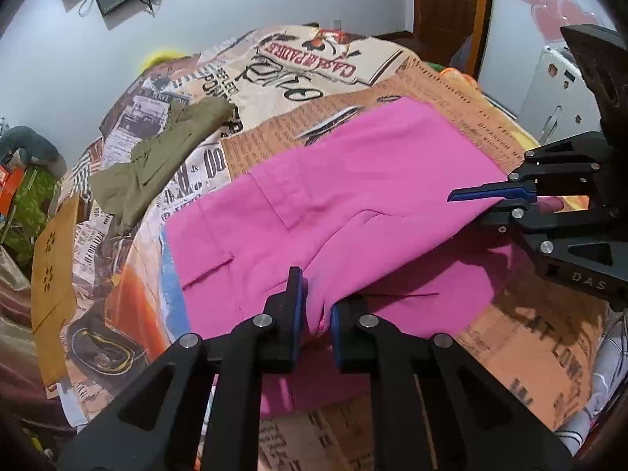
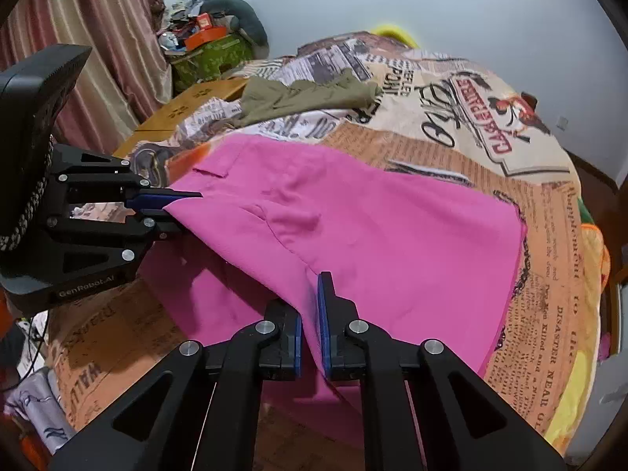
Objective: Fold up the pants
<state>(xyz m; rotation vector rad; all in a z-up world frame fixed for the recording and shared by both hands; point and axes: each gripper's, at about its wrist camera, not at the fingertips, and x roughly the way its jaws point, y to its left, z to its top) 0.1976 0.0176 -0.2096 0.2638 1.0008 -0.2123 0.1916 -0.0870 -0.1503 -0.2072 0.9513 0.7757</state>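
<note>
Pink pants lie spread over a bed, with their near edge lifted off the cover. In the left wrist view my left gripper is shut on a pinch of that pink edge, with the cloth bunched between the blue pads. At the right of the same view, my right gripper grips the same edge further along. In the right wrist view the right gripper is shut on the pink pants. The left gripper holds the hem at the left. A lower pink layer lies under the raised edge.
A newspaper-print bedspread covers the bed. An olive garment lies crumpled at the far side, also seen as the olive garment. A wooden headboard, a curtain and a cluttered pile stand beyond.
</note>
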